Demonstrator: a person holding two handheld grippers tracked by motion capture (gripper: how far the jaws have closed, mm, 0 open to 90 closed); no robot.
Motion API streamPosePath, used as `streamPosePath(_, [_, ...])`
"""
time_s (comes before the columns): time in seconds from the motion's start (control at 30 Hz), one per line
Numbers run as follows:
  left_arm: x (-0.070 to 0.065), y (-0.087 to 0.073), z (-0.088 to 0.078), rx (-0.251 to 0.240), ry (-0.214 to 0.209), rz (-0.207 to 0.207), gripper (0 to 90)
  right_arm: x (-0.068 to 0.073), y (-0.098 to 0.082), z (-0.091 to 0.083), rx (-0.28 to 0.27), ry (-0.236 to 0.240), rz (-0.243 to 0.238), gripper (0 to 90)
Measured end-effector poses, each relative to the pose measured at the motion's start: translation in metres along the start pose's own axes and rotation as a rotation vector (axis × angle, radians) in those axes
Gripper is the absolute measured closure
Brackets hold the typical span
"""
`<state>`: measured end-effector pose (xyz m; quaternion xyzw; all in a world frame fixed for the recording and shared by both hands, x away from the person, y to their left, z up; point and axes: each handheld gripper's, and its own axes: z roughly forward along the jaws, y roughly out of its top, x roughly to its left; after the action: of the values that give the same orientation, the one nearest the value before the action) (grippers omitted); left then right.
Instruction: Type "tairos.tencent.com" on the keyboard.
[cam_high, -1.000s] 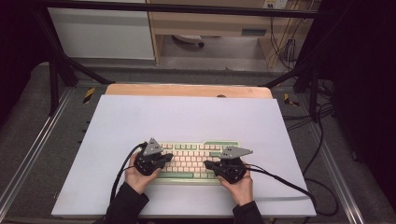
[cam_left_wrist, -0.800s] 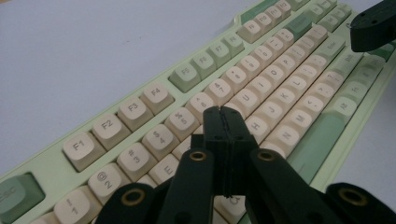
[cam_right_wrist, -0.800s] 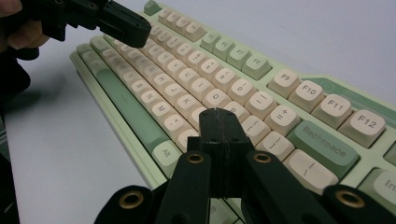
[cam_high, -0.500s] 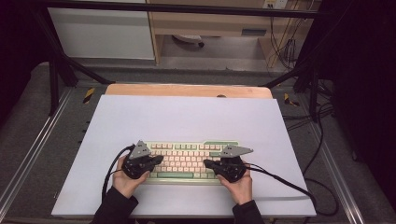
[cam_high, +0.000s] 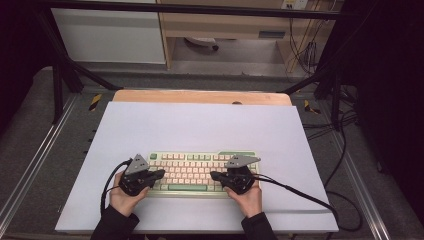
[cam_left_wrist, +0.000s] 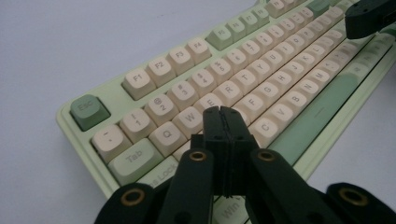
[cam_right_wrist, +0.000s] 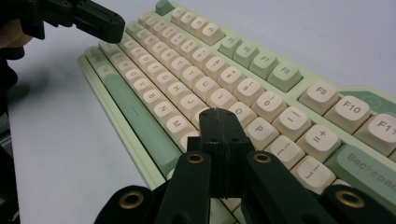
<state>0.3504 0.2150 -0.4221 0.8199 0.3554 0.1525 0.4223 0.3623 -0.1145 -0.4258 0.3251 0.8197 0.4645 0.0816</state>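
Observation:
A pale green keyboard (cam_high: 192, 165) with cream keys lies near the front of the white sheet. My left gripper (cam_high: 161, 173) is over its left end, pointing right, jaws pressed together with nothing between them. In the left gripper view its tips (cam_left_wrist: 223, 112) hover over the keyboard (cam_left_wrist: 261, 70) near the letter rows right of Tab. My right gripper (cam_high: 212, 175) is over the right half and points left, also shut and empty. In the right gripper view its tips (cam_right_wrist: 219, 113) sit above the keyboard (cam_right_wrist: 210, 70) around the K and L keys. The left gripper (cam_right_wrist: 93, 21) shows farther off.
The white sheet (cam_high: 200, 125) covers a wooden table whose back edge (cam_high: 200, 96) shows bare. A black cable (cam_high: 300, 192) trails right from the right gripper across the sheet. Metal frame rails run along both sides, and more cables hang at the right.
My left gripper has slid left along the keyboard toward its left end and slightly nearer the person. The right gripper has stayed in place. Both stay shut.

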Motion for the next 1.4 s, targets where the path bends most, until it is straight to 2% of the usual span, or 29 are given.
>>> streamPosePath(0.4, [0.008,-0.008,-0.005,-0.007,0.009,-0.025,89.7,0.002,-0.007,0.008,0.029,0.006,-0.002,90.0])
streamPosePath(0.83, [0.008,-0.009,-0.005,-0.007,0.007,-0.026,89.7,0.003,-0.011,0.012,0.049,-0.001,-0.013,90.0])
streamPosePath(1.13, [0.005,-0.006,-0.006,-0.013,0.003,-0.018,89.7,0.003,-0.005,0.000,0.015,-0.015,-0.018,90.0])
streamPosePath(1.4, [-0.005,-0.001,0.001,-0.005,-0.016,0.003,89.7,-0.006,-0.005,-0.013,-0.008,-0.038,0.002,90.0])
